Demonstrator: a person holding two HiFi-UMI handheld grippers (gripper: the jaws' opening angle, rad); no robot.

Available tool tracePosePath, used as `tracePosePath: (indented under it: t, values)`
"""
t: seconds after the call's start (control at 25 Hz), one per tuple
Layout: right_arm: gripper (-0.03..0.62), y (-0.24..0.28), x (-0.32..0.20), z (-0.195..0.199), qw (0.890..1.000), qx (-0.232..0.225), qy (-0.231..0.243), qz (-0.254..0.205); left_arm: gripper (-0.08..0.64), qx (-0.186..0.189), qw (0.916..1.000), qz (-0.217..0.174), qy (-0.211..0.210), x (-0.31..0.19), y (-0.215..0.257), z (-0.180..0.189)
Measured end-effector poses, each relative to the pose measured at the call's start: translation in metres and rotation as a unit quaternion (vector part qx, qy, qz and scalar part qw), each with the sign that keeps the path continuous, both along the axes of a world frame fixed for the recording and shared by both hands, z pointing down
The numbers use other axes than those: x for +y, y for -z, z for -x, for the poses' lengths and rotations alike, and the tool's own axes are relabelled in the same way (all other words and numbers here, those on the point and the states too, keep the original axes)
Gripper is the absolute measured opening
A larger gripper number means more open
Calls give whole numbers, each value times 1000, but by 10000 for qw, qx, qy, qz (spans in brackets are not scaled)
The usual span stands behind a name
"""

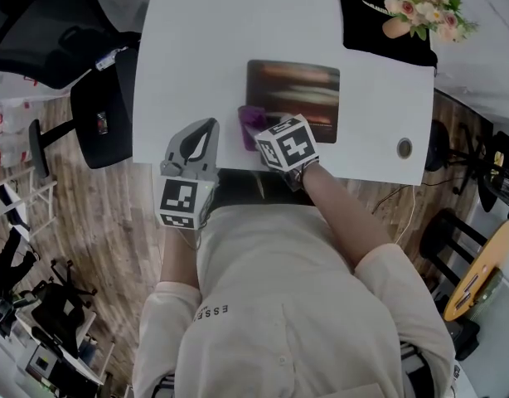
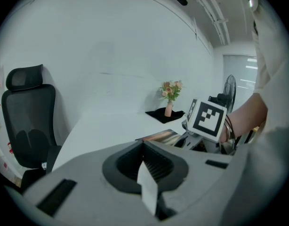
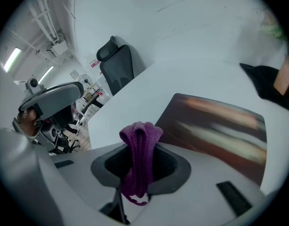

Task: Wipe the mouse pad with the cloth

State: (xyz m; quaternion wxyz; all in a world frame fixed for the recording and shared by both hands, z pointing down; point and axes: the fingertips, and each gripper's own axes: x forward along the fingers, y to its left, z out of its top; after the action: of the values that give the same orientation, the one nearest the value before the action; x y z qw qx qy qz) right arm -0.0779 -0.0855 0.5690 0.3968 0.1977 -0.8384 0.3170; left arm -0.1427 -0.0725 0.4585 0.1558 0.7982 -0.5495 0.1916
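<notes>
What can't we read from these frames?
- Mouse pad print: blurred, head and right gripper views.
- Whether cloth touches the pad: marker cube covers its lower end, head view.
- Round thing on table: too small, head view.

Only readable text: "ESSE…" in small dark letters on the shirt [image 1: 263, 305], low on its left side near the sleeve. The rest of the word runs into a fold. Left cube [image 1: 186, 203] and right cube [image 1: 288, 143] carry black-and-white square markers only, no letters or digits. Mouse pad [image 1: 293, 98] print is blurred, nothing legible. Wall papers [image 3: 93, 62] beside the chair [image 3: 117, 65] are too small to read.
</notes>
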Motion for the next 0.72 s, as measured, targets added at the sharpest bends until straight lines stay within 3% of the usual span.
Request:
tracePosePath:
  t: [0.36, 0.72]
  values:
    - [114, -2, -5, -26, 9990, 22, -441, 3, 0, -6, 9998, -81, -156, 1, 2, -9]
    - [114, -3, -11, -74, 9974, 15, -727, 26, 0, -2, 9982, -141, -581, -3, 4, -52]
